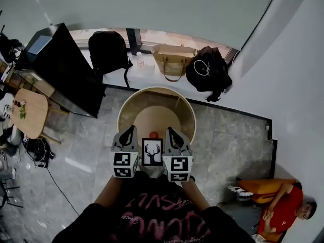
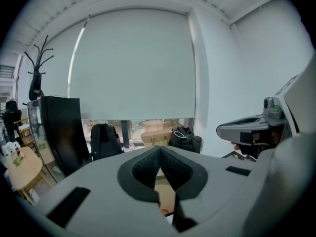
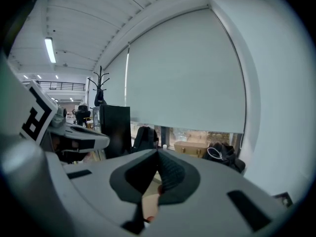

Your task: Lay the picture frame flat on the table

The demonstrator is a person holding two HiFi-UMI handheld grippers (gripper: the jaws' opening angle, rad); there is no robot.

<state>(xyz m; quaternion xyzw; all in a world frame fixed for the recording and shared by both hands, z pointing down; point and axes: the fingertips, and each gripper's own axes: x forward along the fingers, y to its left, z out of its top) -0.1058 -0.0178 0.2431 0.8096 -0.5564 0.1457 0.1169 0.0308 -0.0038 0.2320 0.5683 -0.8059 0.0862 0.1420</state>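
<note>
Two grippers: the left gripper (image 1: 129,132) is at 9 o'clock of the frame and the right gripper (image 1: 171,133) at 3 o'clock. Both point toward 12 o'clock, out at the blind and window.
Left gripper state: clenched, its tips meeting with nothing between them. Only a sliver of worktop and a red spot show through the gap lower down.
Right gripper state: also clenched on nothing, tips together.
Picture frame: the picture frame (image 1: 152,152), with a deer silhouette on white, sits at the 6 o'clock edge of the round worktop (image 1: 152,116), between the two grippers and apart from both.
Frame's attitude: its whole face shows to the head view. I cannot tell from this steep angle whether it lies flat or leans back on a stand.
Neighbour: a small red thing (image 1: 153,134) rests on the worktop just at 12 o'clock of the frame.
Step in hand: as I judge it, a pause with the grippers off the frame. That fits a frame propped up and waiting to be taken, and equally one already lying flat after being let go.
Next move: not settled by these views. If the frame is propped, a gripper would have to spread, close on an edge and tip it down gently, clear of the red thing. If it lies flat, nothing more is needed.
</note>
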